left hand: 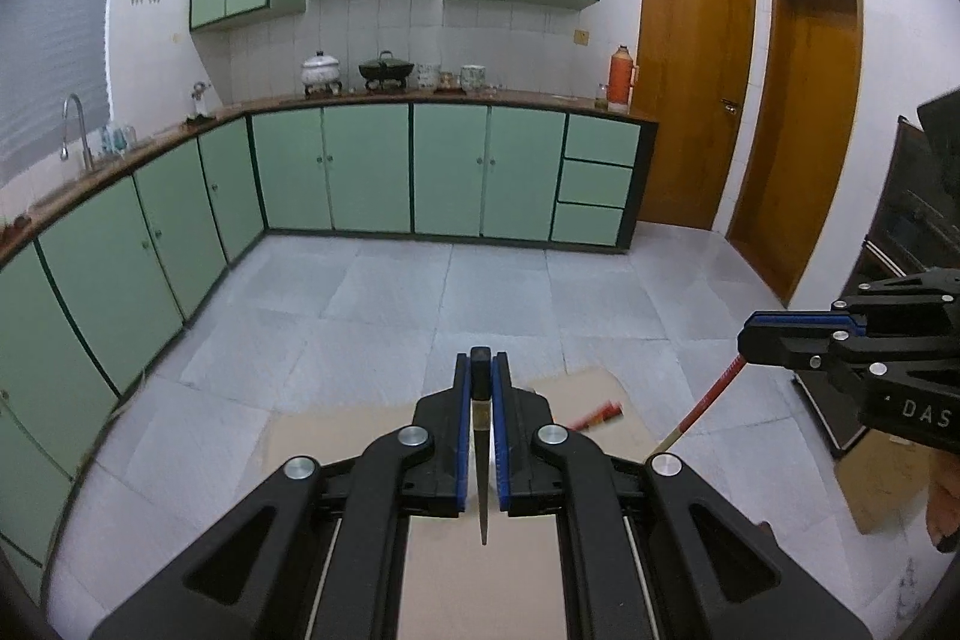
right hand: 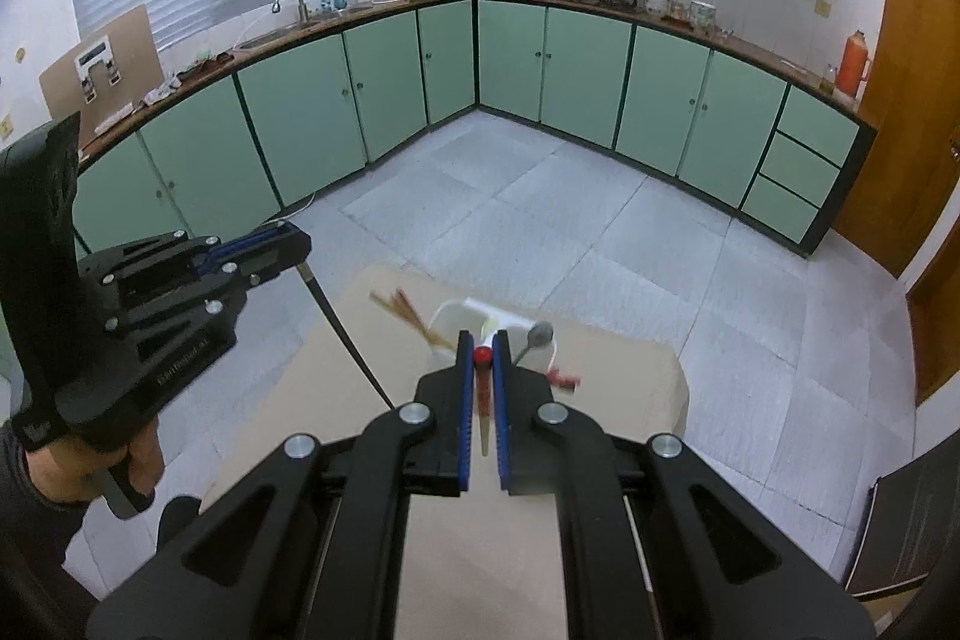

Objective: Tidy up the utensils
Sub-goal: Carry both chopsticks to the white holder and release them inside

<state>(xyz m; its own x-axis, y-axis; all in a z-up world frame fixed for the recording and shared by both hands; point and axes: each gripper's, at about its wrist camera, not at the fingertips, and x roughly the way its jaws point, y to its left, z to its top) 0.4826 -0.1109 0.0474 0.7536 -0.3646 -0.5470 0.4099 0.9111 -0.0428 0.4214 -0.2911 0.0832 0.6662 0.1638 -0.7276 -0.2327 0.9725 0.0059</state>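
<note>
My left gripper (left hand: pixel 481 361) is shut on the thick end of a black chopstick (left hand: pixel 482 460), whose thin tip hangs back toward the camera. My right gripper (right hand: pixel 482 337) is shut on a red chopstick (right hand: pixel 483 400) with a pale tip. Both are held above a beige table (right hand: pixel 336 388). On that table stands a white utensil holder (right hand: pixel 462 319) with brown chopsticks (right hand: pixel 408 316) and a metal spoon (right hand: pixel 534 340) in it. Each gripper shows in the other's view: the right gripper (left hand: pixel 744 340) with the red chopstick (left hand: pixel 708 394), the left gripper (right hand: pixel 303 244) with the black chopstick (right hand: pixel 342 328).
A small red item (right hand: pixel 564 379) lies on the table right of the holder. Green kitchen cabinets (left hand: pixel 372 166) line the far walls across a tiled floor (left hand: pixel 450 292). Dark furniture (left hand: pixel 912 232) stands to the right. A person's hand (right hand: pixel 138 460) grips the left tool.
</note>
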